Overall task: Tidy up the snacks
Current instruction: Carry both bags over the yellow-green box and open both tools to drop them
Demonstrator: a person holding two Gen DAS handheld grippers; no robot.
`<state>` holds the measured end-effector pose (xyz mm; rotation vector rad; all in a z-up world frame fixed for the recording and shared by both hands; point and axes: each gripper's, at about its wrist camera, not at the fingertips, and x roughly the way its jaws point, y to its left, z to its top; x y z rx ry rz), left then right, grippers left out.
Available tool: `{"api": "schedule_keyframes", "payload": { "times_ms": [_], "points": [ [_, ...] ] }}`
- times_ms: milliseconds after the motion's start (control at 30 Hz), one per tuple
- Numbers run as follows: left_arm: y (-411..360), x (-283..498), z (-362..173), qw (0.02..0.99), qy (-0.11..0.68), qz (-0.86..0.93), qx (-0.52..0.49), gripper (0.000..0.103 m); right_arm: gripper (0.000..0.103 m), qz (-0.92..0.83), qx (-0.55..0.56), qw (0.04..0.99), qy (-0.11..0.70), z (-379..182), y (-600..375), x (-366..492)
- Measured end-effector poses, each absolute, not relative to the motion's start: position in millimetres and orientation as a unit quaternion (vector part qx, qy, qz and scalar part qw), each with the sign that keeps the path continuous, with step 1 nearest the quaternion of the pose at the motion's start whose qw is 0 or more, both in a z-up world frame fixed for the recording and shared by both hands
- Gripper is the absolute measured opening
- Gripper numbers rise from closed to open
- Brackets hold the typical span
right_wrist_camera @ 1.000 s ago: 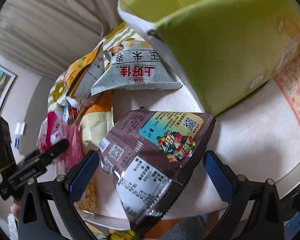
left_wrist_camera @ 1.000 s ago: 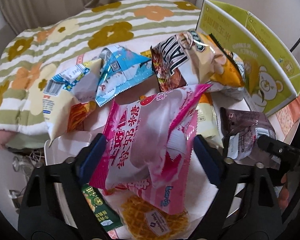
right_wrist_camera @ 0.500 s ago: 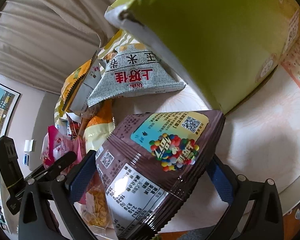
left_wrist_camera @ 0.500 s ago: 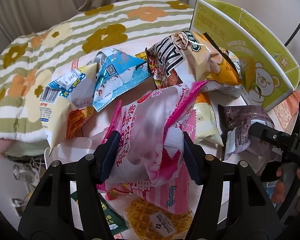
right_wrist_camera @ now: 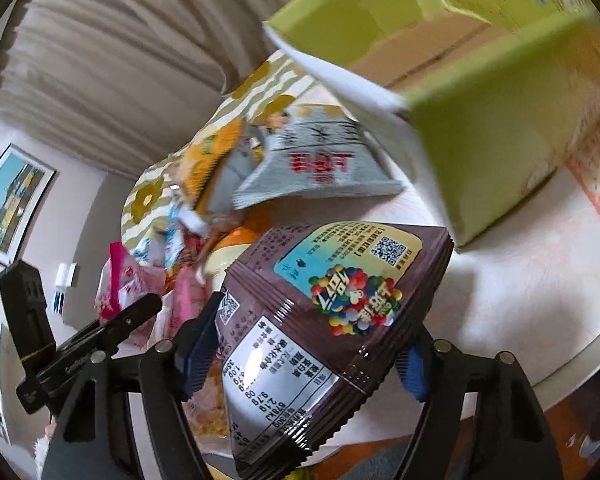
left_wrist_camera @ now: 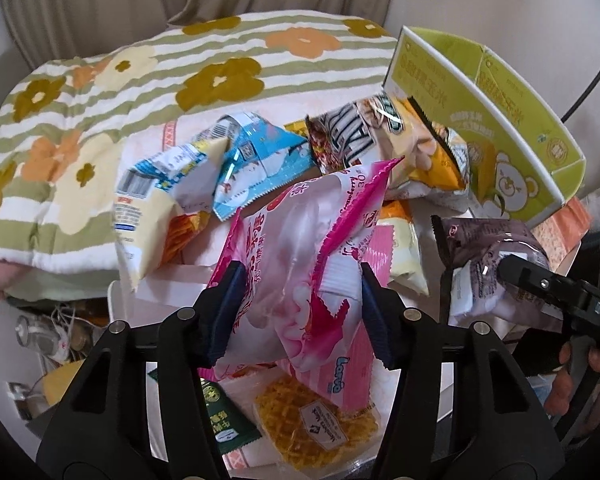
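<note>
Now I'm closing both jaws: left gripper [left_wrist_camera: 296, 312] pinching pink bag [left_wrist_camera: 300, 264], right gripper [right_wrist_camera: 304, 356] squeezing brown bag [right_wrist_camera: 324, 320]; next, carry 2 into green box [right_wrist_camera: 480, 132].

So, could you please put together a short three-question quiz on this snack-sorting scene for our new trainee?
1. True or false: the left gripper has a blue packet between its fingers.
2. Which packet sits between the fingers of the right gripper? A) an orange one B) a brown one C) a green one
3. Fill in: the tall cardboard box at the far right of the table is mostly ____.

Key
1. False: its pads press a pink packet, and its jaws are closing; the blue packet lies in the pile behind.
2. B: the brown packet, with the jaws closing on it.
3. Green.
</note>
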<state>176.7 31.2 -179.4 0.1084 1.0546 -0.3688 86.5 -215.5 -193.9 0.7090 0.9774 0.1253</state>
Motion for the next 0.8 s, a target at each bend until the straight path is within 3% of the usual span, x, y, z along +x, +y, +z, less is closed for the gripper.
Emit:
{"api": "schedule_keyframes", "payload": {
  "times_ms": [433, 800],
  "points": [
    [8, 185, -100, 0.887, 0.433, -0.159, 0.028, 0.052, 0.070, 0.140, 0.286, 0.860, 0.399, -107, -222, 100],
    [-111, 204, -60, 0.910, 0.386, -0.150, 0.006, 0.052, 0.070, 0.153, 0.223, 0.885, 0.379, -72, -323, 142]
  ]
}}
